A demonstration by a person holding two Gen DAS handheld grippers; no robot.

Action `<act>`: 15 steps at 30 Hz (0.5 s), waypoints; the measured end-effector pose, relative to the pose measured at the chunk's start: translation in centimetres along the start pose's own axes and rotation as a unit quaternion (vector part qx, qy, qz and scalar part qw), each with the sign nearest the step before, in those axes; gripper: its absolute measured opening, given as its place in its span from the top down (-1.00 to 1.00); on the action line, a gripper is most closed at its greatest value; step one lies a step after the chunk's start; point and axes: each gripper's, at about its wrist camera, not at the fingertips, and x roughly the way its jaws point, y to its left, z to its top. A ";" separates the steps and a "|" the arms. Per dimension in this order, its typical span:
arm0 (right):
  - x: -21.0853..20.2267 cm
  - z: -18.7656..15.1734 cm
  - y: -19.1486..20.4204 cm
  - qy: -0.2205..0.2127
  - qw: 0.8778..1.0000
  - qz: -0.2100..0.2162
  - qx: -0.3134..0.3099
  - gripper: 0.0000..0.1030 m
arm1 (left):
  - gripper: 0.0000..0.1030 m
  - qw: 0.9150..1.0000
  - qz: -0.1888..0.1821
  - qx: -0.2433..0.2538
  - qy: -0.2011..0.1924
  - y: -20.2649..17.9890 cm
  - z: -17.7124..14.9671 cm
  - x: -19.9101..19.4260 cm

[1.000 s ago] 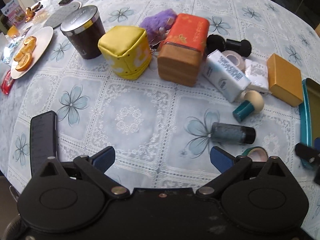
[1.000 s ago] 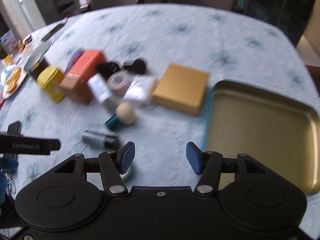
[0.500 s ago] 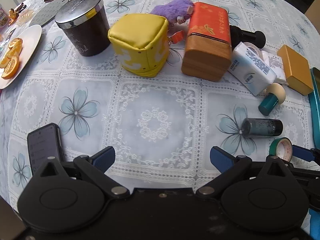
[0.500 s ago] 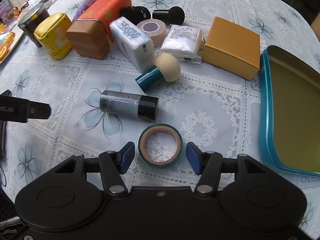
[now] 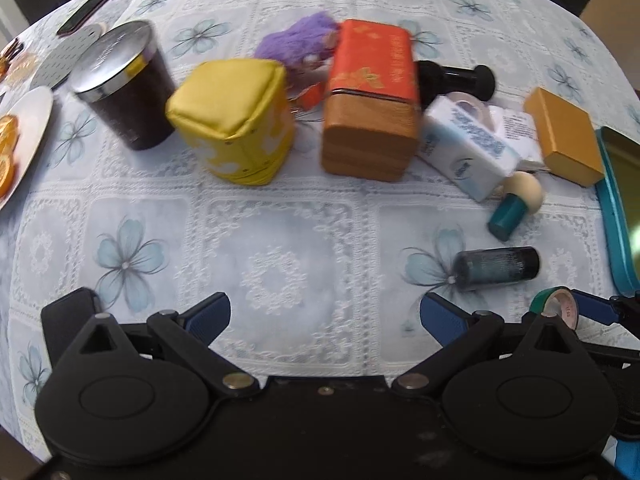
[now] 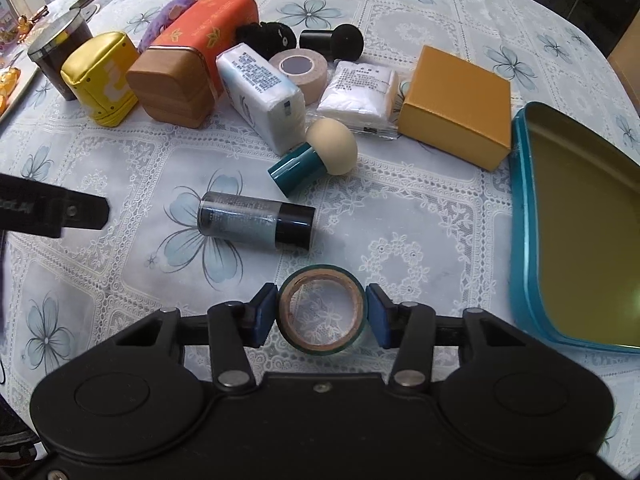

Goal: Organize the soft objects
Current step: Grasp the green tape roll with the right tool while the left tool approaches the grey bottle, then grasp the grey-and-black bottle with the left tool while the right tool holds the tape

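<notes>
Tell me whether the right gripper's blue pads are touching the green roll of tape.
Touching. In the right wrist view the right gripper has just been closing, and both blue pads now meet the sides of the green roll of tape.

Right wrist view: tape roll (image 6: 322, 309) at lower centre, bottle (image 6: 256, 220) lying just above-left of it, sponge applicator (image 6: 316, 156) above that. Tray (image 6: 520, 220) at right edge, box (image 6: 456, 104) left of it. Cube pouch (image 6: 100, 80), tin (image 6: 188, 64), tissue pack (image 6: 260, 92) in a row upper left.
</notes>
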 end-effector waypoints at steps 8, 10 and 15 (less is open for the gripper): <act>-2.3 -0.6 -2.8 -0.011 1.000 0.009 0.024 0.07 | -0.98 0.998 -0.042 0.038 -0.003 -6.2 0.8 0.5; -2.9 -0.9 -3.7 -0.015 0.999 0.011 0.031 0.08 | -0.98 0.998 -0.043 0.054 -0.006 -7.6 0.8 0.8; -3.7 -1.7 -5.9 -0.015 0.999 0.013 0.048 0.08 | -0.98 0.989 -0.038 0.146 -0.008 -10.4 0.5 1.9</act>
